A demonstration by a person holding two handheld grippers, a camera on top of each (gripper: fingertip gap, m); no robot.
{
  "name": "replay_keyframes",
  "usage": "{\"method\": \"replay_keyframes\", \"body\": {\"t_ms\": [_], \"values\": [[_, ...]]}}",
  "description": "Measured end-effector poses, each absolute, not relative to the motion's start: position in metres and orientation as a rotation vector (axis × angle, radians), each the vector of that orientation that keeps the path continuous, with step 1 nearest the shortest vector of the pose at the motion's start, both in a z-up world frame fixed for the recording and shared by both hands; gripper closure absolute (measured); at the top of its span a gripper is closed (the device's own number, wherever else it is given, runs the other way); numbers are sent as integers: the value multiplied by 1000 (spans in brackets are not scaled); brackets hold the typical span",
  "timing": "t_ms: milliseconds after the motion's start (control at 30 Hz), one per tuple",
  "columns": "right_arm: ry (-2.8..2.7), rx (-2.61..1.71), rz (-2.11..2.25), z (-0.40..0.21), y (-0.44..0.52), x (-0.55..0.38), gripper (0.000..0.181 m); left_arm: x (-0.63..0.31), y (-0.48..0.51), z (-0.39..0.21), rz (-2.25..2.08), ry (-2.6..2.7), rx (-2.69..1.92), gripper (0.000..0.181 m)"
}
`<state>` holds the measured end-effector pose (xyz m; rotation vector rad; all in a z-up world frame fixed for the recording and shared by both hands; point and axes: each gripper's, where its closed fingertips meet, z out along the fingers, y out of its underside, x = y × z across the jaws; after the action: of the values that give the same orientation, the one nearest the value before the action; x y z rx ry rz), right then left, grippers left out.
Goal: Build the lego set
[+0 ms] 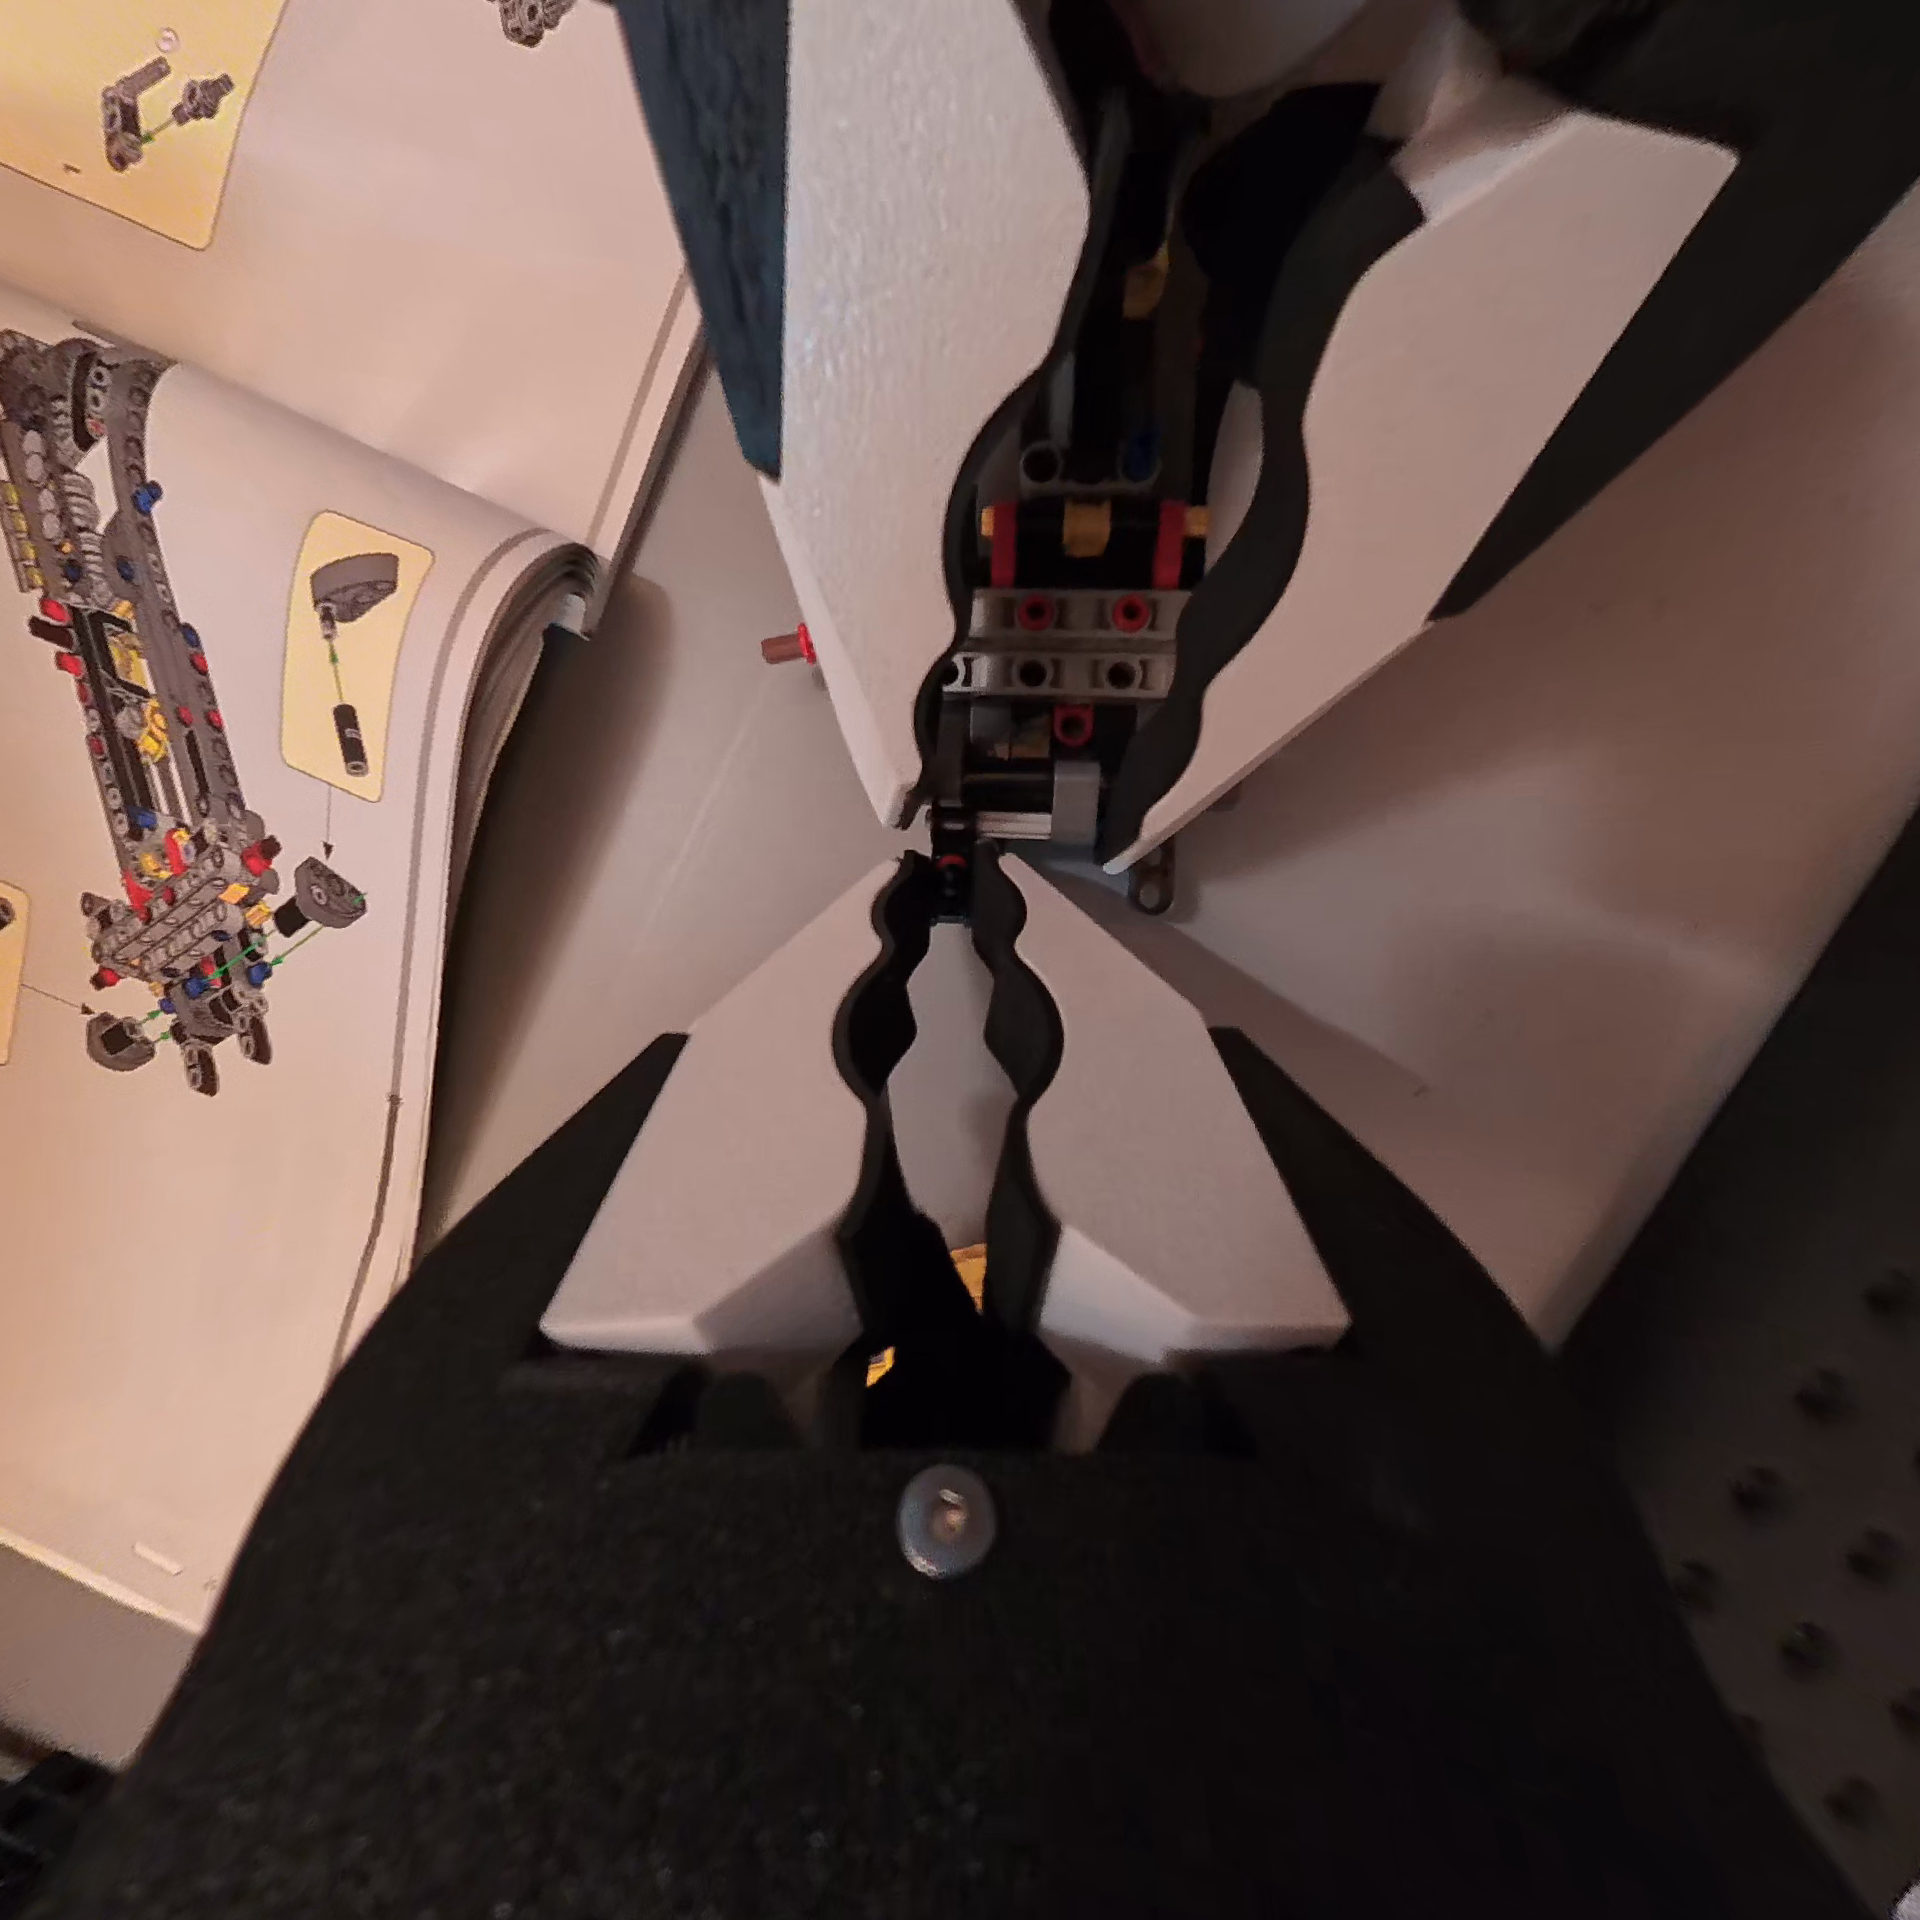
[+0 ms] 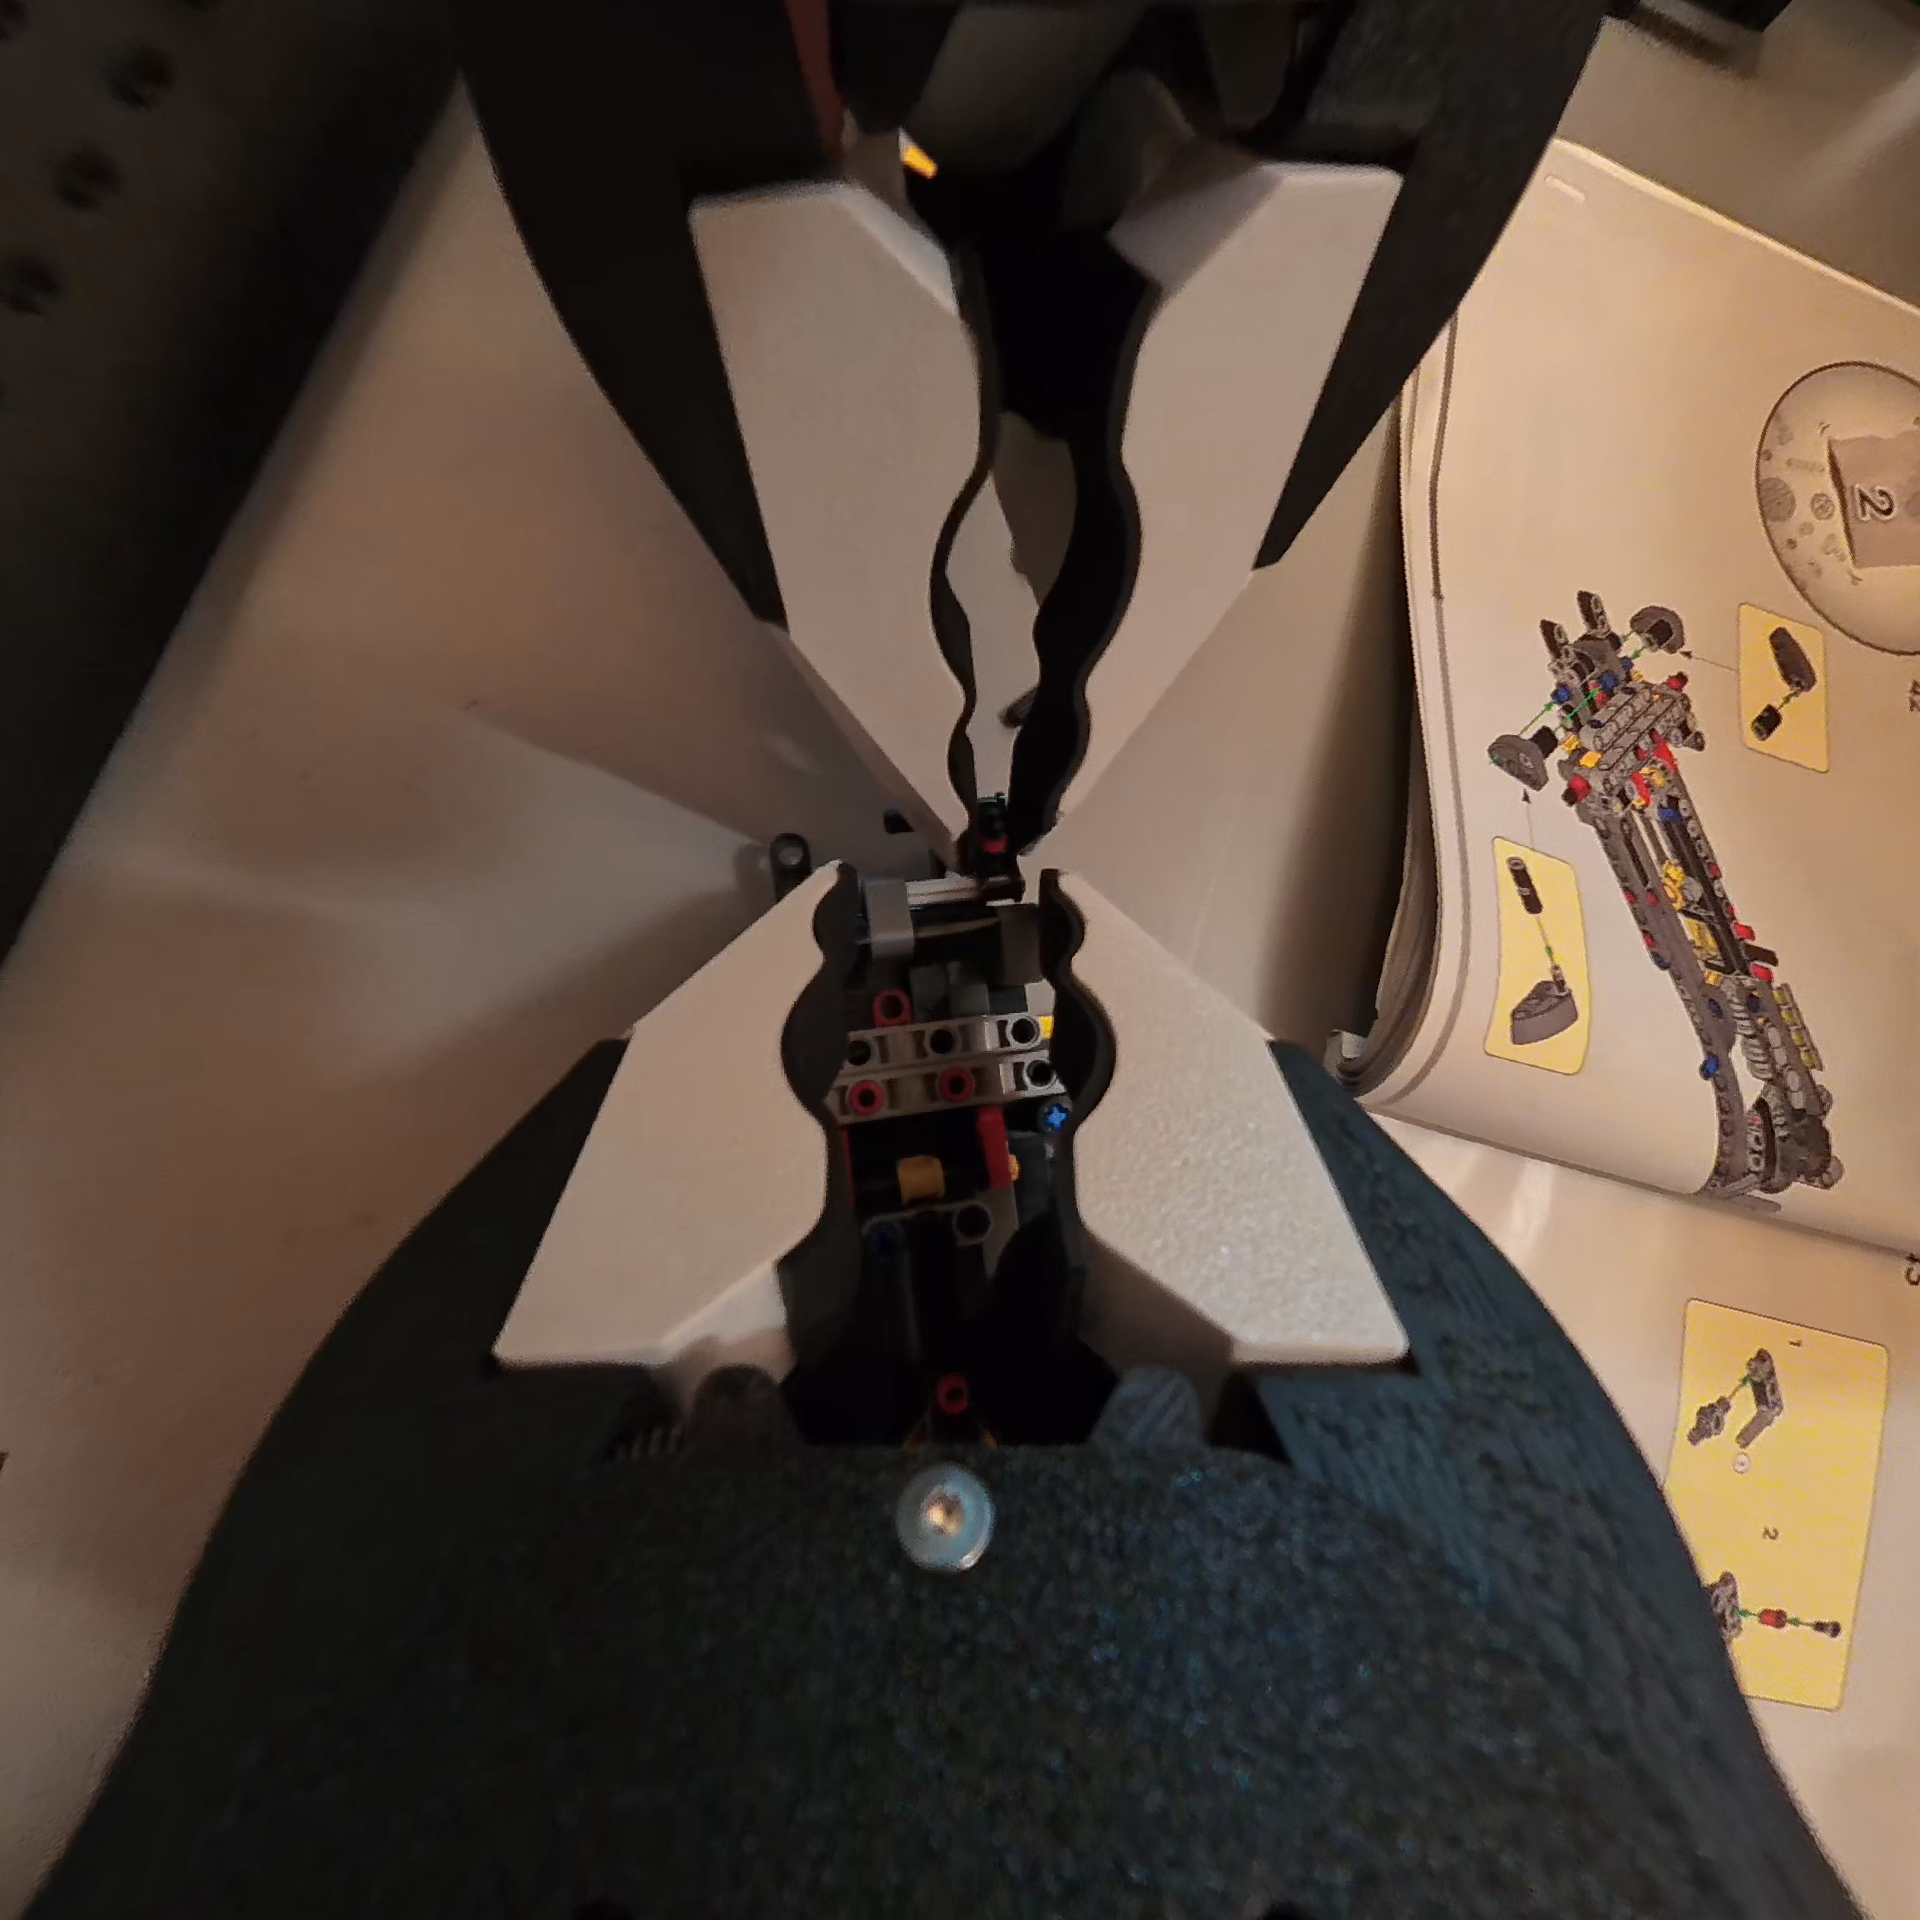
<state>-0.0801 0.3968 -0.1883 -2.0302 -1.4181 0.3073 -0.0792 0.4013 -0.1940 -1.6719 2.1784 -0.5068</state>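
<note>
My right gripper [image 2: 945, 894] is shut on the lego assembly [image 2: 940, 1070], a long build of grey beams with red pins, black parts and yellow bits. It lies lengthwise between the fingers. My left gripper [image 1: 951, 883] faces it tip to tip and is shut on a small black piece with a red dot [image 1: 952, 836]. That piece touches the near end of the assembly [image 1: 1070, 644]. The right gripper [image 1: 1008, 842] reaches in from the top of the left wrist view. The left gripper [image 2: 995, 821] and its piece [image 2: 992, 842] show at the top of the right wrist view.
An open instruction booklet [image 1: 260, 727] lies on the white surface [image 1: 1507, 831]; it also shows in the right wrist view [image 2: 1662, 831]. A small red-brown pin [image 1: 787, 646] and a small grey link [image 1: 1153, 883] lie loose near the tips. A dark perforated board [image 1: 1818, 1507] borders the surface. Both grippers' tips are close together, under 4 cm apart.
</note>
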Motion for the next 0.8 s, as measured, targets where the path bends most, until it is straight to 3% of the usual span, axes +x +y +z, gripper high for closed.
{"method": "replay_keyframes", "body": {"t_ms": [567,667,800], "values": [[-1424,-2043,377,-190,394,-82,153,-80,397,-194,-762,2178,-1734,174],[-1421,-2039,375,-189,394,-81,153,-87,400,-189,-862,2161,-1665,151],[-1421,-2035,365,-189,394,-82,153,-101,400,-188,-980,2148,-1585,142]]}}
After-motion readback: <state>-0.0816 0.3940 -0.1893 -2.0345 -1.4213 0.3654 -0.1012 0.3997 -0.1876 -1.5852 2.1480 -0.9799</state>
